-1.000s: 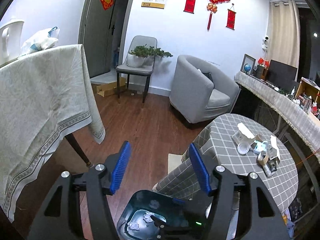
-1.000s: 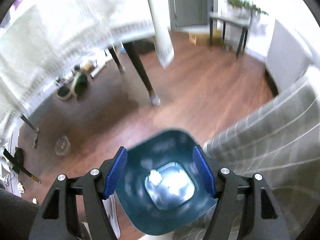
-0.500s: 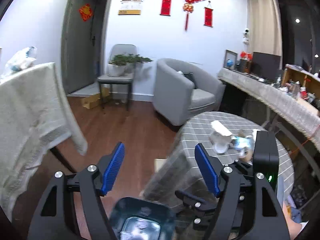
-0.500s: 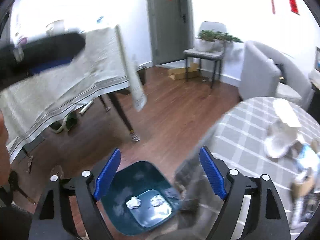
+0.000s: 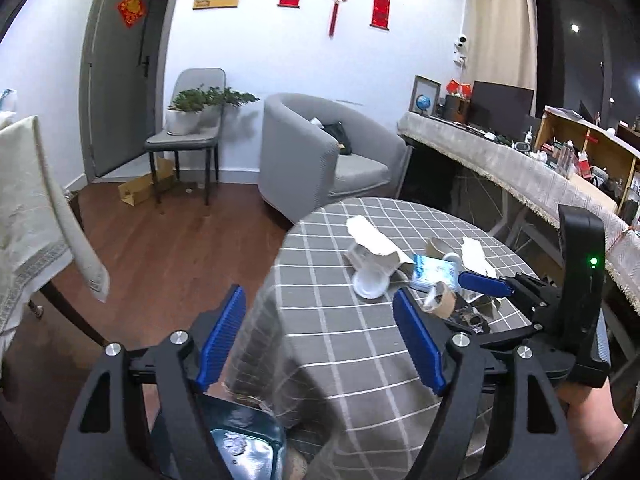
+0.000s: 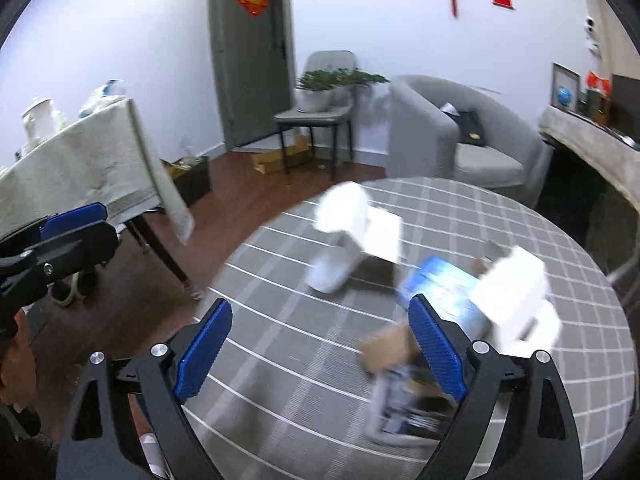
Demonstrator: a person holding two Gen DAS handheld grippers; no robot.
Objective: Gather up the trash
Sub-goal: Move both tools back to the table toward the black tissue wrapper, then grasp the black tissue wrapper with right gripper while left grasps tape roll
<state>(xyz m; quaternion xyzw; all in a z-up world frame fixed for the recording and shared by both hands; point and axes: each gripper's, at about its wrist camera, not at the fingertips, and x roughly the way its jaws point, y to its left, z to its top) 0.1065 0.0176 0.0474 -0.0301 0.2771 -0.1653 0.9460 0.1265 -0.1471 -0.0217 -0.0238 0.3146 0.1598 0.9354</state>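
Note:
A round table with a grey checked cloth (image 5: pixel 340 340) (image 6: pixel 460 216) holds a pile of trash: a white paper cup under torn white paper (image 5: pixel 370 250) (image 6: pixel 344 240), a blue packet (image 5: pixel 434 274) (image 6: pixel 448 288), a brown tape roll (image 5: pixel 440 300) (image 6: pixel 394 350) and white cartons (image 6: pixel 516 292). A dark teal bin (image 5: pixel 244 446) with crumpled paper stands on the floor below my left gripper (image 5: pixel 320 350), which is open and empty. My right gripper (image 6: pixel 322 356) is open and empty over the table, close to the pile; it also shows in the left wrist view (image 5: pixel 486 284).
A table with a beige cloth (image 5: pixel 28 216) (image 6: pixel 84 168) stands on the left. A grey armchair (image 5: pixel 320 156) (image 6: pixel 460 128), a chair with a potted plant (image 5: pixel 192 120) and a cluttered sideboard (image 5: pixel 520 164) line the far side. Wooden floor (image 5: pixel 160 248) lies between.
Both grippers rose from above the bin and swung right toward the round table. The right gripper now reaches over the trash pile. Both stay open.

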